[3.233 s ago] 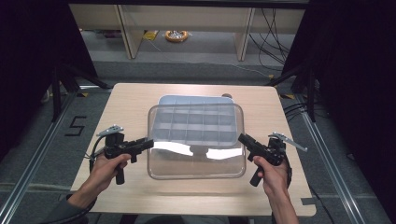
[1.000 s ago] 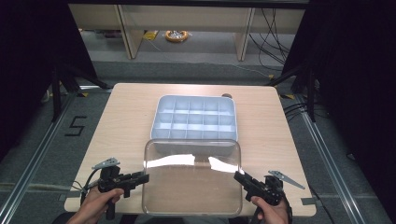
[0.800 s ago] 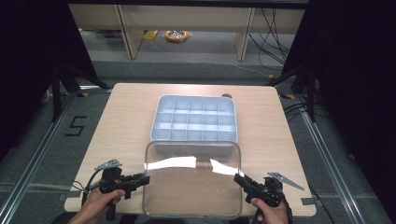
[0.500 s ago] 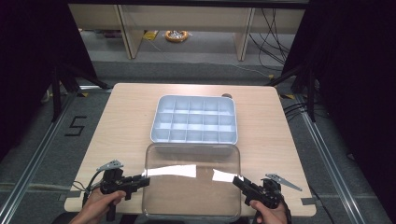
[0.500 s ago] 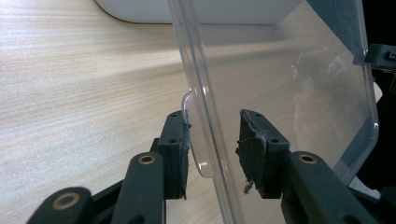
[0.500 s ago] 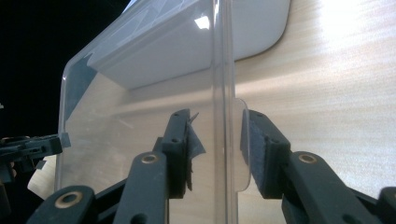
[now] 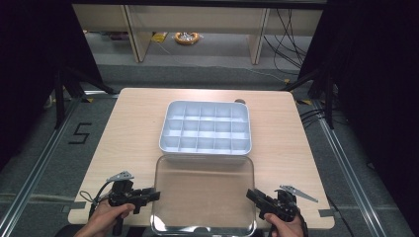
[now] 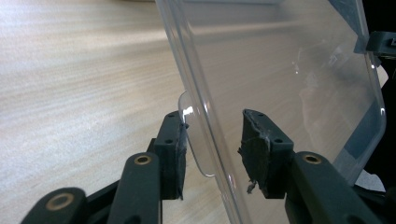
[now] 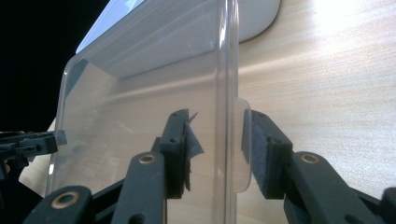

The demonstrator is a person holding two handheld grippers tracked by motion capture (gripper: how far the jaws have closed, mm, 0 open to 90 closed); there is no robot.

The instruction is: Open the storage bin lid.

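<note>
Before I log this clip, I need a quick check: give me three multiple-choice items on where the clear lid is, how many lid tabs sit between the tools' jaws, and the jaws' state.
1. The clear lid lies:
A. on the tray
B. on the table's near side, in front of the tray
C. on the floor

2. Lid tabs seen between jaws:
A. none
B. one
C. two

3. Both tools' jaws are:
A. open around the lid's rim
B. clamped on the tray
C. pointing at the floor

Answers:
1 B, the divided tray sits uncovered behind it.
2 C, one tab at the left tool and one at the right tool.
3 A, gaps show beside the rim.
</note>
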